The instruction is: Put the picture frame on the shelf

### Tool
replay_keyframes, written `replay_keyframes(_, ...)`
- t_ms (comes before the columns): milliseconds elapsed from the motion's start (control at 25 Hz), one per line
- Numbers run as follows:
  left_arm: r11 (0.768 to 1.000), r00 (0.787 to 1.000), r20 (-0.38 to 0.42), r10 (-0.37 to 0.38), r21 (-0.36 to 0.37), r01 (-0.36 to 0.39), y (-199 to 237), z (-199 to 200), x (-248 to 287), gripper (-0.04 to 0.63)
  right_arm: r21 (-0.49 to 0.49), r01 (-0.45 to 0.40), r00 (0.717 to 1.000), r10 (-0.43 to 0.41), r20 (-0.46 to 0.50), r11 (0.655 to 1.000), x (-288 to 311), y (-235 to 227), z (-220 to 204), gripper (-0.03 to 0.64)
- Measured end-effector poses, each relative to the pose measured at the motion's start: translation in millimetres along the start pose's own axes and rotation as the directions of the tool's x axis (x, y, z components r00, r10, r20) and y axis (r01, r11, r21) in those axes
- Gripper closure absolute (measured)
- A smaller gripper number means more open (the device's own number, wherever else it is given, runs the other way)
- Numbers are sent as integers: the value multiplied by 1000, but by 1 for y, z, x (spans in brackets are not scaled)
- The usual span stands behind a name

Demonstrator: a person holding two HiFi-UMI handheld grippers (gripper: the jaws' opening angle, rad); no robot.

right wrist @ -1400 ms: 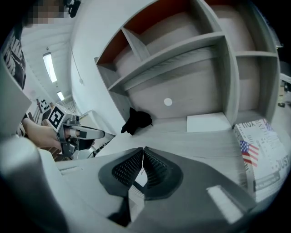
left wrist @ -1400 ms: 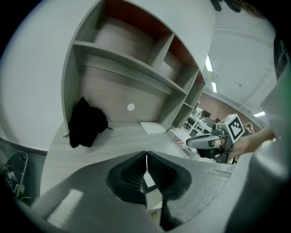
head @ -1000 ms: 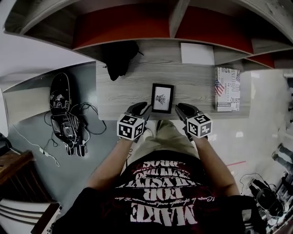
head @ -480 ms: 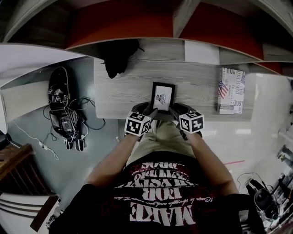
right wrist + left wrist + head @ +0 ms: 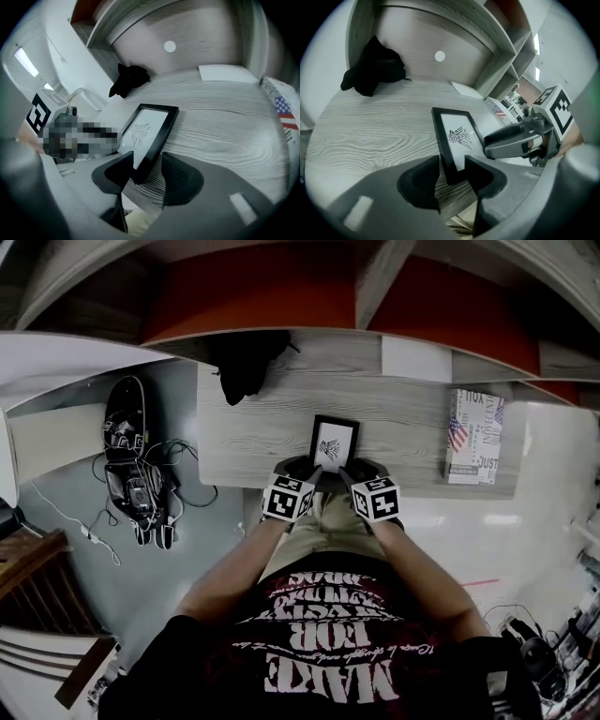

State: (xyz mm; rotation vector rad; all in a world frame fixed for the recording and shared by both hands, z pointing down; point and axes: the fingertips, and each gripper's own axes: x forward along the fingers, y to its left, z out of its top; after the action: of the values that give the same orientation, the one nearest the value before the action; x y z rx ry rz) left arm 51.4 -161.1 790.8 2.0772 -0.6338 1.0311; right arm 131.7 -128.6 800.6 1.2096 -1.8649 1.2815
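Note:
A black picture frame [image 5: 335, 443] with a small drawing lies flat on the grey wooden surface [image 5: 244, 427], close to its front edge. My left gripper [image 5: 309, 471] is at the frame's near-left corner. In the left gripper view that corner of the frame [image 5: 457, 136] sits between the jaws of the left gripper [image 5: 452, 174], with a gap on the left side. My right gripper [image 5: 350, 472] is at the near-right corner. Its jaws have just been opening, and the frame [image 5: 147, 129] corner lies loose between the jaws of the right gripper [image 5: 147, 169].
A black cloth [image 5: 246, 357] lies at the back left of the surface. A white card [image 5: 415, 359] lies at the back, a printed book [image 5: 472, 437] at the right end. Shelf compartments with red backs [image 5: 281, 287] rise behind. A bag and cables [image 5: 127, 456] lie on the floor to the left.
Both grippers have come down and drawn in towards each other, from either side of the frame to its two near corners. The frame has stayed where it was.

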Motion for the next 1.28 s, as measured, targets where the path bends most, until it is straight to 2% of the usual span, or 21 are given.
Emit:
replay_keyframes(80, 1000, 1000, -16, -4, -17, 4, -1, -1, 1, 452, -25, 19, 999, -19, -29, 1000, 2, 0, -1, 407)
replay_keyframes(160, 999, 999, -32, -2, -32, 1, -2, -3, 2, 474, -53, 36, 998, -39, -55, 998, 3, -3, -2, 466)
replay_keyframes(360, 1000, 1000, -27, 14, 2, -14, -8, 5, -9, 494, -70, 27, 997, -32, -73, 997, -2, -6, 3, 469)
replay_keyframes(960, 995, 989, 111, 100, -19, -99, 0, 72, -73, 480, -139, -53, 996, 62, 58, 989, -34, 26, 83, 466)
replay_keyframes(1120, 993, 978, 171, 119, 2, -121, -1, 91, -97, 479, -189, -61, 992, 81, 101, 980, -49, 39, 109, 468)
replay_keyframes(1280, 990, 961, 239, 137, -22, -136, 2, 107, -121, 479, -245, -56, 983, 96, 156, 968, -69, 56, 136, 468)
